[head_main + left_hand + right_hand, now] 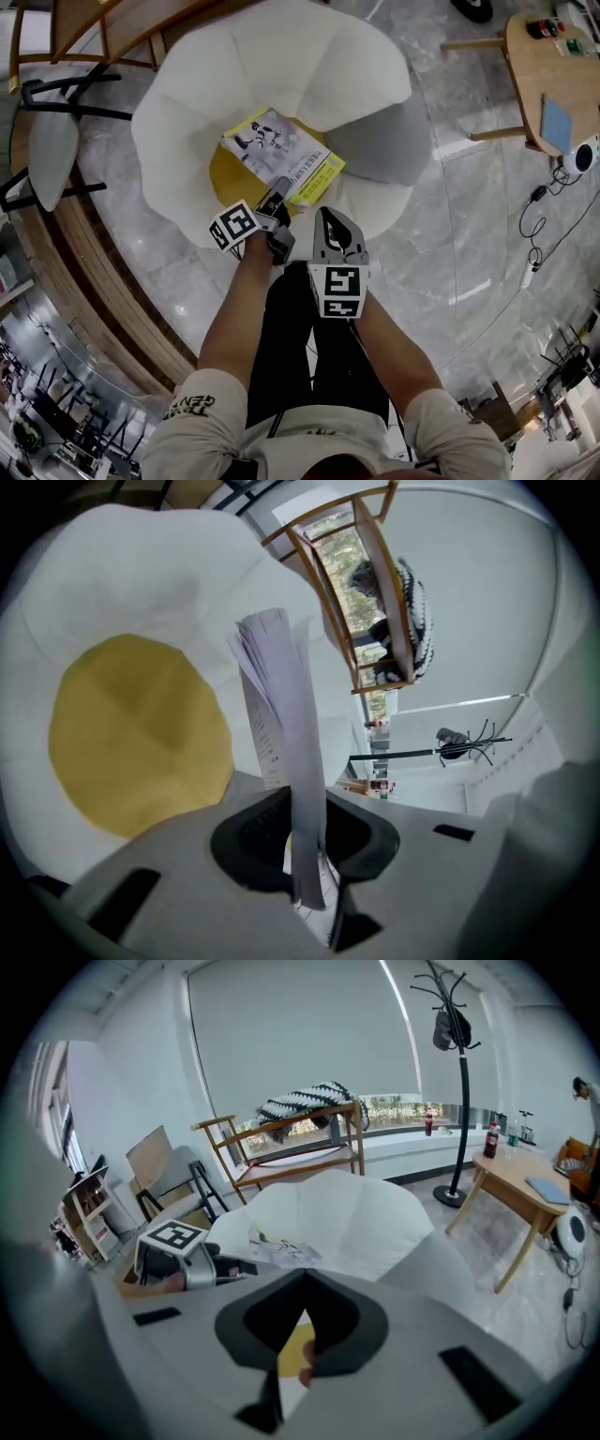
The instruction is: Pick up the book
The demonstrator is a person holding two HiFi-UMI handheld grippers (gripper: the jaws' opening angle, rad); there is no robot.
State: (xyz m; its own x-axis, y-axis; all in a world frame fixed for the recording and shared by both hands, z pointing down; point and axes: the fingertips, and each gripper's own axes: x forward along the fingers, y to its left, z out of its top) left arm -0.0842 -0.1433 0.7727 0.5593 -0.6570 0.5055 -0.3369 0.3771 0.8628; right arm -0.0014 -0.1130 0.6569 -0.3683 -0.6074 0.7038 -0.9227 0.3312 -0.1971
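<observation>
Yellow-and-white book (281, 155) pinched in the left gripper (278, 194) over a white petal chair (281, 56).
Its jaws clamp the book's near edge above the yellow seat cushion (223, 176); the right gripper (324, 216) sits just beside, jaws pressed together on nothing.

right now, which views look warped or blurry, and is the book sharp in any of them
Head view: even daylight, book sharp, pale glare streaks on the marble floor. Left gripper view: heavy fisheye bend, dark corners, the book's page edges soft close to the lens. Right gripper view: same fisheye curve, bright window blind, near foreground blurred.
</observation>
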